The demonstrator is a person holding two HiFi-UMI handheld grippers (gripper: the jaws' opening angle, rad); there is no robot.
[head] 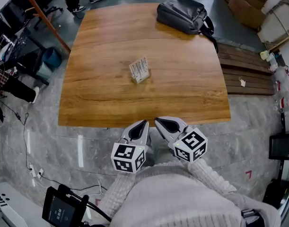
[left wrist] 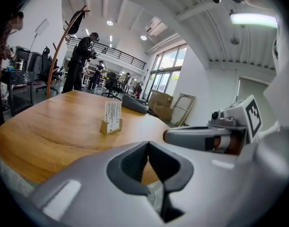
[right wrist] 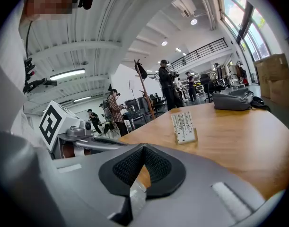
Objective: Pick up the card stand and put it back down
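Note:
The card stand (head: 140, 70), a small wooden base with white cards upright in it, sits near the middle of the wooden table (head: 106, 93). It shows ahead in the left gripper view (left wrist: 112, 117) and in the right gripper view (right wrist: 184, 127). My left gripper (head: 143, 123) and right gripper (head: 158, 121) hover side by side just off the table's near edge, well short of the stand. Both are shut with nothing between their jaws (left wrist: 147, 144) (right wrist: 144, 147).
A dark backpack (head: 184, 14) lies at the table's far right corner. Cardboard boxes (head: 246, 1) and a wooden pallet (head: 243, 67) stand to the right. Cables and a device (head: 64, 207) lie on the floor at left. People stand in the background beyond the table.

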